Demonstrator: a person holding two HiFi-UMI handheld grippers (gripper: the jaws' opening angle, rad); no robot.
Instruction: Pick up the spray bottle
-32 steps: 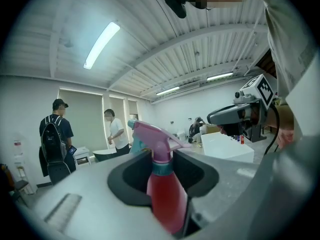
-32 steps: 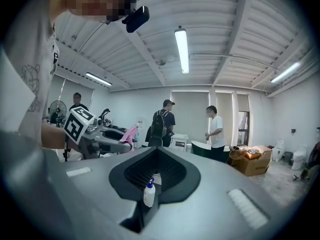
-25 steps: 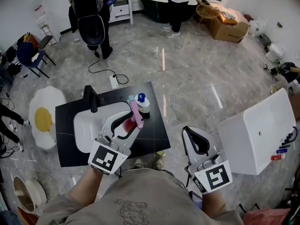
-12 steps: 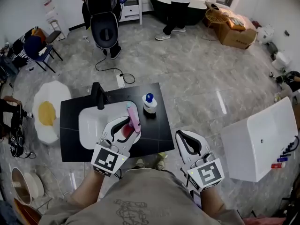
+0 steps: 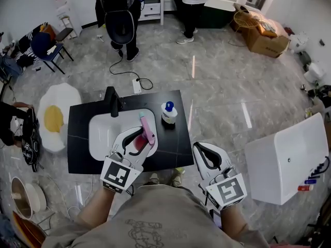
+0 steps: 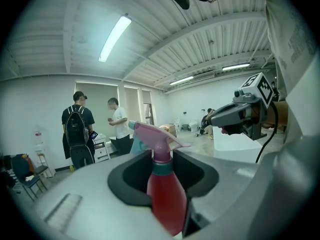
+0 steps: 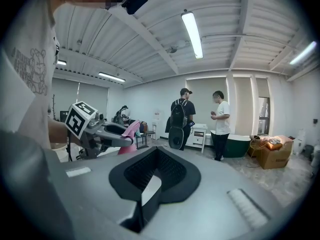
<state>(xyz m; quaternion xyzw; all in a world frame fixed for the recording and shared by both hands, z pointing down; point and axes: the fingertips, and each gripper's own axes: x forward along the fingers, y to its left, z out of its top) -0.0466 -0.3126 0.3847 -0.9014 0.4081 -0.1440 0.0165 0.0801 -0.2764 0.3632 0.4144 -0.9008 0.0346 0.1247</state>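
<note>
Pick looks basically done: left gripper (image 5: pixel 140 139) pinches the red spray bottle (image 5: pixel 146 130) above the sink (image 5: pixel 99 134) on the black table (image 5: pixel 173 148), while right gripper (image 5: pixel 206 152) hangs alongside, jaws pressed together, empty.

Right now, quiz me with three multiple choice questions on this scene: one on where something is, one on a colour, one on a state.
1. Where does the white bottle with the blue cap stand?
A. on the black counter beside the sink
B. inside the sink
C. on the floor

2. What colour is the body of the spray bottle?
A. green
B. red
C. yellow

3. What state is the left gripper in?
A. open and empty
B. lying flat on the counter
C. shut on the spray bottle

Answers:
1 A: it stands on the counter just off the sink's rim.
2 B: the left gripper view shows a red body under a pink head.
3 C: the bottle sits clamped between its jaws.
</note>
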